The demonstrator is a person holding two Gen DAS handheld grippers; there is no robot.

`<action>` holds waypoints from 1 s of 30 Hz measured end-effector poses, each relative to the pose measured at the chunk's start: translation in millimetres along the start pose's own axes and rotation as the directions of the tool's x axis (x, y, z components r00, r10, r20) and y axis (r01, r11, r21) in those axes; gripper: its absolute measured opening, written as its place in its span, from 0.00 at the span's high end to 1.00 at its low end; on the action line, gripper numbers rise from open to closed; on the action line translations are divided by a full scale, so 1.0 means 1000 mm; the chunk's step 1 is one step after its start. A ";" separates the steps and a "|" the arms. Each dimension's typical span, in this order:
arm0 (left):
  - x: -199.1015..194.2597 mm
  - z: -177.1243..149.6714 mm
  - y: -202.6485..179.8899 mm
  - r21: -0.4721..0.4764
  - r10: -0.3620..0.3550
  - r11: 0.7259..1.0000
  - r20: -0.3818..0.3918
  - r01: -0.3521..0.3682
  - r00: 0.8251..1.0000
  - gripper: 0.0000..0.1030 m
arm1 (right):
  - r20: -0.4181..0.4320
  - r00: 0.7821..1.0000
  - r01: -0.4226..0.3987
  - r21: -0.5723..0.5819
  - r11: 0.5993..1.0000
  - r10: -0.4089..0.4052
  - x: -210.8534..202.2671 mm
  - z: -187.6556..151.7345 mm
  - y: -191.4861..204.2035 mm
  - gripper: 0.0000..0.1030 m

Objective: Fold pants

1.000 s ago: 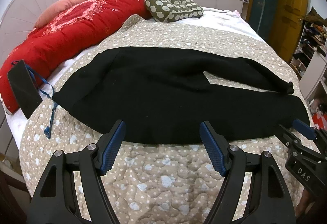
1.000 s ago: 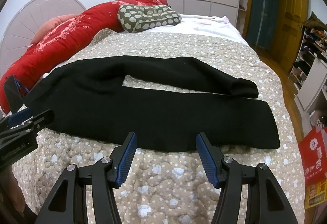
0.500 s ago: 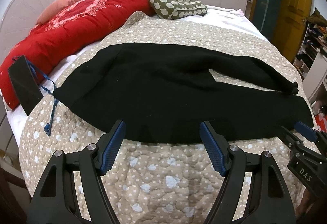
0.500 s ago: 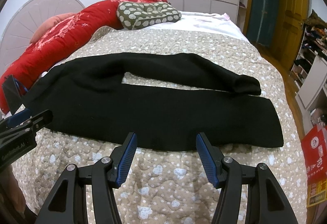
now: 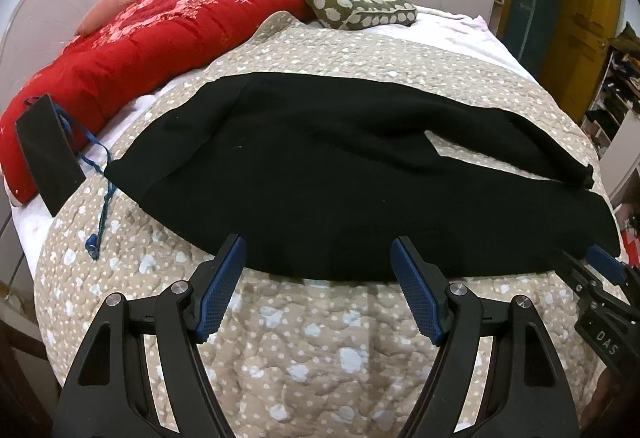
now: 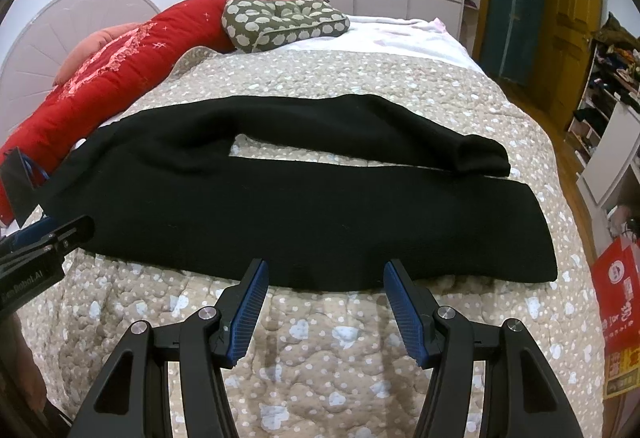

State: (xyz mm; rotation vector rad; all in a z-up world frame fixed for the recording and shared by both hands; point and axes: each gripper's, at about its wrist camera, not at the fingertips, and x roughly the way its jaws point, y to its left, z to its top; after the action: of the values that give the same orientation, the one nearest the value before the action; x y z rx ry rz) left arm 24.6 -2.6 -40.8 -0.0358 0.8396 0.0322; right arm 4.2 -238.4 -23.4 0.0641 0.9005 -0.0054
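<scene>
Both grippers hang over the near edge of the pants: our left gripper [image 5: 316, 266] has its jaws spread wide with nothing between them, and our right gripper [image 6: 325, 288] is the same, wide and empty. Neither touches the cloth yet; the blue pads [image 5: 224, 282] sit just short of the near hem line, above the bedspread [image 5: 312, 350].

To do this step well, we judge that each gripper should come down onto the near long edge of the near leg, one toward the waist and one toward the cuff, and pinch only the pants, not the quilted bedspread beneath. The grips should be well apart so the leg lifts evenly. Then we would carry that edge away from us and lay it over the far leg, matching edge to edge. A shallow bite risks slipping; a deep one may catch the bedspread.

Our pants [image 6: 304, 206] are black, of a soft, matte, knit-looking cloth, and lie flat across the bed, unfolded. Their waist is to our left, near the red quilt [image 5: 160, 30], and the legs run to our right. A narrow wedge of bedspread shows between the legs. The near leg lies straight and flat to its cuff. On the far leg the cuff end [image 6: 484, 158] looks bunched or turned over, and may need smoothing.
</scene>
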 end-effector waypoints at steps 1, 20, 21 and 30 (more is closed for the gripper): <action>0.001 0.001 0.001 -0.004 0.001 1.000 0.000 -0.001 1.000 0.26 | 0.000 1.000 -0.001 0.001 1.000 0.001 0.000 0.000 0.000 0.44; 0.017 0.005 0.085 -0.205 0.011 0.978 -0.043 -0.019 0.999 0.26 | -0.050 0.997 -0.059 0.083 0.995 0.064 0.007 -0.018 -0.039 0.44; 0.019 0.005 0.092 -0.238 -0.005 0.971 -0.045 -0.006 0.999 0.26 | -0.049 0.997 -0.056 0.108 0.993 0.061 0.005 -0.020 -0.048 0.44; 0.052 0.011 0.118 -0.407 -0.110 0.911 -0.088 0.065 0.990 0.26 | 0.002 0.992 -0.119 0.309 0.944 0.124 0.018 -0.021 -0.094 0.43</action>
State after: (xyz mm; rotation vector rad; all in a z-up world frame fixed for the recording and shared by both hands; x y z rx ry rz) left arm 62.6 116.2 -74.2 -0.4691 0.9288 0.1199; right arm -4.0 -330.3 -55.0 0.4127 0.9064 -0.0307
